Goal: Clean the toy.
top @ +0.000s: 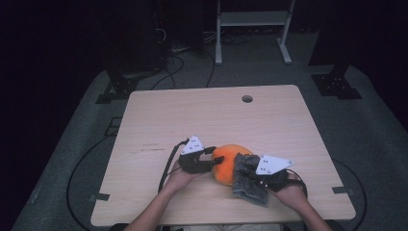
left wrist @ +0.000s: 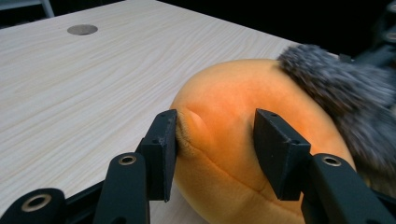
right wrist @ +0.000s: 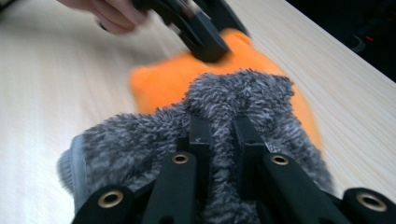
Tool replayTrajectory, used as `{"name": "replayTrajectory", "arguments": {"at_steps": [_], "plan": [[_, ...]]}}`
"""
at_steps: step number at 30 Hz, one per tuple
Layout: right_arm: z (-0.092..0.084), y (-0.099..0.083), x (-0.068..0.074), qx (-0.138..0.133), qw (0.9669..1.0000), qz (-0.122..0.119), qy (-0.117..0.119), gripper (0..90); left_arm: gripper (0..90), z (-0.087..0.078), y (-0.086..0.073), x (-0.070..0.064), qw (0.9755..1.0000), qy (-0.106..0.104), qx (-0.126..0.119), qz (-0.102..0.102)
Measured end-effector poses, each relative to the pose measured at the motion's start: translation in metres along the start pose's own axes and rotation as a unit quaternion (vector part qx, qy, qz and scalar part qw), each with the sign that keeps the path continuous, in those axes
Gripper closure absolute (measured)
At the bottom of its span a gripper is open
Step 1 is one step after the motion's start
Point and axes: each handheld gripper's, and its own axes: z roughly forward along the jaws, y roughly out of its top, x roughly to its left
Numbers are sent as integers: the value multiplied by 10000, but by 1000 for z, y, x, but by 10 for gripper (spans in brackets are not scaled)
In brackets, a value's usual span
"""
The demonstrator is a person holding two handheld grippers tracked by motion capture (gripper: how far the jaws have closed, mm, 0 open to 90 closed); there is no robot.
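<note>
A soft orange plush ball (top: 226, 172) lies near the front middle of the wooden table (top: 192, 120). My left gripper (top: 215, 161) is shut on the ball's left side. In the left gripper view its pads (left wrist: 163, 149) dent the orange plush (left wrist: 224, 88). A grey fuzzy cloth (top: 248, 186) drapes over the ball's right side and onto the table. My right gripper (top: 242, 169) is shut on this cloth (right wrist: 140, 140), its jaws sunk into the pile. In the right gripper view the orange ball (right wrist: 159, 79) shows beyond the cloth, with the left gripper (right wrist: 205, 44) on it.
A round cable hole (top: 247, 98) sits near the table's far edge. Bare wood stretches to the left and back. A white stand (top: 252, 19) and loose cables (top: 168, 62) are on the floor behind. The table's front edge is close under both hands.
</note>
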Motion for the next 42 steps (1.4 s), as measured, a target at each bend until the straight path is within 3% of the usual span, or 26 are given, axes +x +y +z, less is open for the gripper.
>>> {"name": "replayTrajectory", "arguments": {"at_steps": [3, 4, 5, 8, 11, 13, 15, 19, 21, 24, 29, 36, 40, 42], "plan": [[-8, -5, -3, -8, 9999, 121, -104, 803, 510, 0, 0, 0, 10000, -2, 31, -20], [-10, -3, 0, -73, 9999, 52, -89, 802, 511, 0, 0, 0, 10000, -11, 33, -29], [-9, 6, 11, -279, 9993, -243, 114, 802, 513, 0, 0, 0, 10000, -39, 5, -71], [-4, 14, 21, -363, 9979, -456, 274, 801, 513, 0, 0, 0, 10000, -42, 9, -79], [10, 20, 30, -166, 9971, -713, 218, 801, 513, 0, 1, 0, 10000, -38, 28, -50], [14, 16, 27, -34, 9975, -676, 188, 801, 513, 0, 0, 1, 9999, -81, 17, -74], [7, 9, 19, 5, 9987, -497, 114, 801, 513, -1, 1, 1, 9998, -140, 1, -138], [-1, 5, 17, -45, 9992, -404, 43, 802, 514, -1, 1, 0, 9998, -164, 4, -136], [-1, 13, 25, -311, 9981, -486, 236, 800, 516, -1, 2, -1, 9997, -200, -6, -143], [5, 21, 33, -345, 9968, -612, 370, 800, 517, 0, 3, -3, 9997, -213, -10, -119], [24, 23, 41, -6, 9952, -916, 355, 800, 520, 1, 2, -1, 9996, -245, -26, -158], [2, 4, 26, 61, 9980, -594, 230, 799, 520, -1, 0, 0, 9997, -227, 14, -111], [-6, 10, 21, -319, 9988, -289, 212, 800, 520, 0, 1, -3, 9998, -218, -5, 23], [-3, 13, 17, -303, 9990, -261, 174, 799, 519, -1, 1, -4, 9997, -196, 25, 109]]}}
